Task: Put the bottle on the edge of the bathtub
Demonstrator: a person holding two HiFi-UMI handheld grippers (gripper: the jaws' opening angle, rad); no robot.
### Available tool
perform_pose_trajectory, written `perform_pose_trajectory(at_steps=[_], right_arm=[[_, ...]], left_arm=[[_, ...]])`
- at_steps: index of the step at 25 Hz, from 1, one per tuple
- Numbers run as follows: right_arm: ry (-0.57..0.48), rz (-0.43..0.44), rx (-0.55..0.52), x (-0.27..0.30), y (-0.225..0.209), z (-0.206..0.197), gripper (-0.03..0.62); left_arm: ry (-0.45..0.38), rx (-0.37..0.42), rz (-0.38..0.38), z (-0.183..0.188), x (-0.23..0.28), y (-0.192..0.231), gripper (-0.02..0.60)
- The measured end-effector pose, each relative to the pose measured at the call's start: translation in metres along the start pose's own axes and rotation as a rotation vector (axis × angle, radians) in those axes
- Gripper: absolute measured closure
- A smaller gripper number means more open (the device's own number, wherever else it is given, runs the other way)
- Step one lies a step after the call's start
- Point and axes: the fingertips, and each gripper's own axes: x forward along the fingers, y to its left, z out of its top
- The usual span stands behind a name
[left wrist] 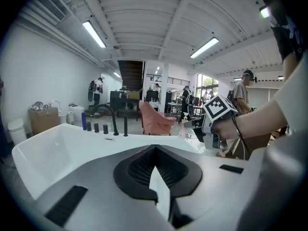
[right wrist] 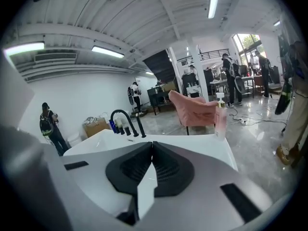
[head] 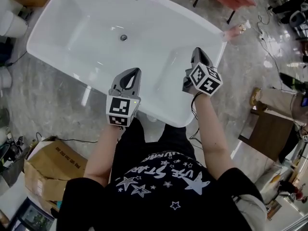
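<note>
Location type: a large open-plan industrial hall fitted out as a work or test space, not a domestic bathroom. Indicators: a freestanding bathtub [head: 96,28] stands alone on a polished stone floor [head: 43,105]. The exposed ceiling carries white beams [left wrist: 178,13] and bare strip lights [left wrist: 94,33]. A cardboard box [head: 53,172] lies near the tub. A pink armchair [right wrist: 192,110], a dark staircase [left wrist: 131,73], a mezzanine railing [right wrist: 204,56] and several standing people [right wrist: 48,124] share the same undivided room
</note>
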Motion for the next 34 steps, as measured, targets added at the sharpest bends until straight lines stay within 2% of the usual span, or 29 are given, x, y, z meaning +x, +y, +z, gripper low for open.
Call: perform_pose_trajectory(at_steps=[4, 8, 14, 17, 23, 30, 34], right_arm=[[-0.007, -0.007, -0.002, -0.035, 0.039, -0.007, 0.58], [0.0, -0.018, -0.041, -0.067, 0.083, -0.013, 0.58], [-0.008, -0.04, -0.055, -0.111, 0.117, -0.02, 0.582], [0.018, -0.023, -0.072, -0.132, 0.12, -0.032, 0.582], [0.027, 0.01, -0.107, -0.165, 0.104, -0.032, 0.582], [0.01, 0.083, -0.183, -0.21, 0.092, -0.023, 0.582], [0.011, 0.099, -0.168, -0.237, 0.07, -0.029, 0.582]], left_arm=[[0.003, -0.005, 0.004, -0.006, -0.045, 0.022, 0.566], [-0.001, -0.047, -0.005, -0.009, -0.088, 0.053, 0.566], [0.022, -0.04, -0.048, -0.014, -0.121, 0.078, 0.566], [0.019, -0.019, -0.043, -0.011, -0.128, 0.075, 0.566], [-0.072, -0.009, -0.042, 0.01, -0.143, 0.047, 0.566], [-0.033, 0.001, 0.018, 0.005, -0.156, 0.014, 0.566], [-0.03, 0.031, 0.047, 0.0, -0.166, -0.013, 0.566]])
